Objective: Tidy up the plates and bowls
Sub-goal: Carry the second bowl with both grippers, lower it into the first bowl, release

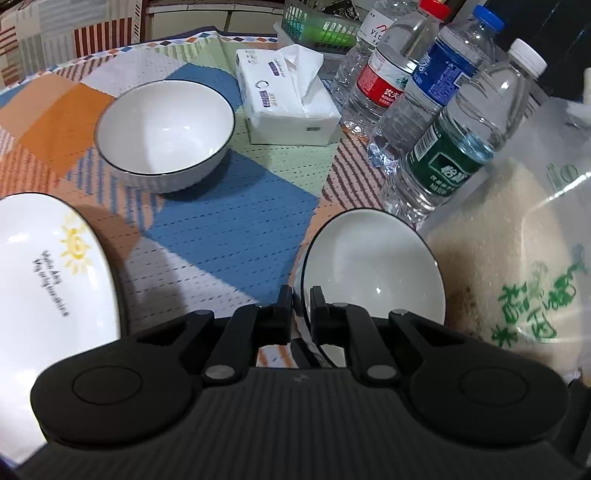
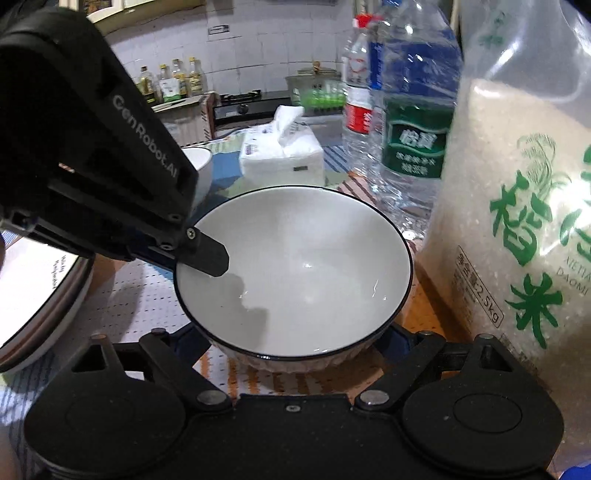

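My left gripper (image 1: 301, 295) is shut on the rim of a white bowl with a thin black edge (image 1: 373, 262), one finger inside and one outside. The right wrist view shows that same bowl (image 2: 306, 273) close ahead, with the left gripper's finger (image 2: 208, 256) over its left rim. My right gripper's jaws stand wide apart, its fingertips hidden under and beside the bowl. A second white bowl (image 1: 166, 129) stands farther back on the cloth; it shows partly in the right wrist view (image 2: 201, 162). A white plate with a sun drawing (image 1: 48, 273) lies at the left.
A tissue pack (image 1: 288, 99) lies behind the far bowl. Three water bottles (image 1: 454, 147) and a bag of rice (image 1: 517, 258) crowd the right side, close to the held bowl. A green basket (image 1: 317, 26) stands at the back. The table wears a patterned cloth (image 1: 229, 229).
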